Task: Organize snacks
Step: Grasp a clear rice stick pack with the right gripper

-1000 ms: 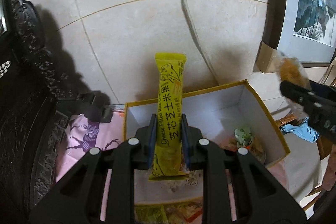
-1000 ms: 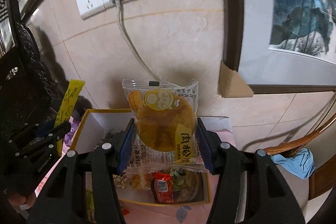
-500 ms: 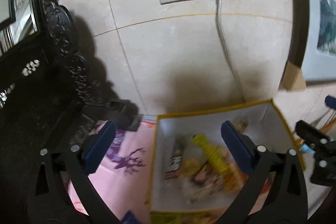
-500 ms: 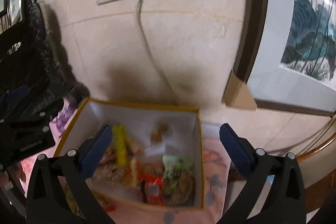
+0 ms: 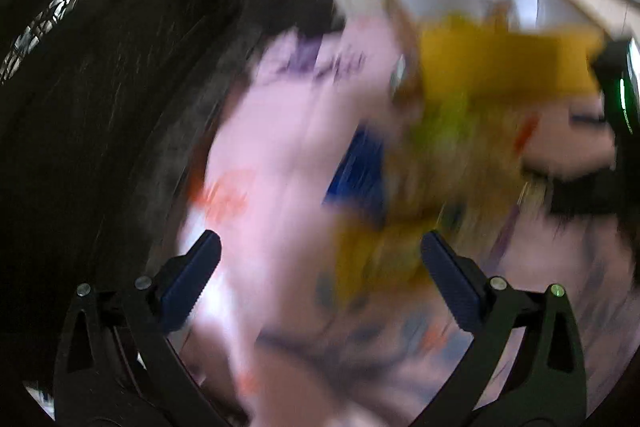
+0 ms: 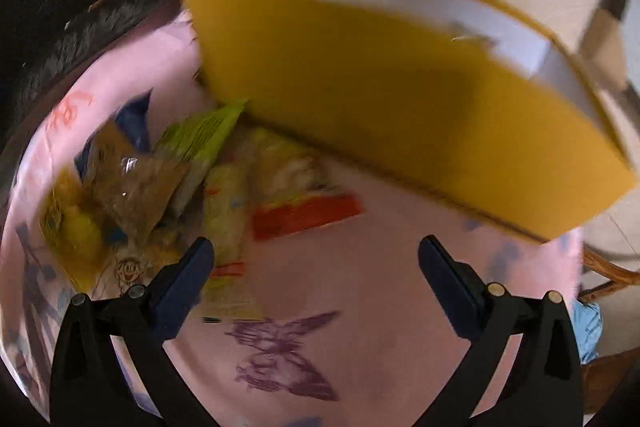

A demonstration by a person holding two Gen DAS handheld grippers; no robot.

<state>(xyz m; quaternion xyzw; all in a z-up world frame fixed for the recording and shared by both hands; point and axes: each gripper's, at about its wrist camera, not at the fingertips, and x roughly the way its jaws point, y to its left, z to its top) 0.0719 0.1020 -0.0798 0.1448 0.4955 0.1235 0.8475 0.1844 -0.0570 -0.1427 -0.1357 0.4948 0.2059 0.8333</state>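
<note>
Pink cloth (image 6: 360,287) under both wide-spread, empty jaws.

A pink printed cloth (image 6: 360,291) carries a yellow box (image 6: 400,107) and — beside it — loose snack packets (image 6: 200,187).

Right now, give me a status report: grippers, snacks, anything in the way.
Left gripper open, empty. Right gripper open, empty. Loose snacks piled on the pink cloth, beside the yellow box. Left view blurred; no obstruction seen.

Left tool (image 5: 320,259) spread, empty; blurred snacks (image 5: 420,187) ahead.
</note>
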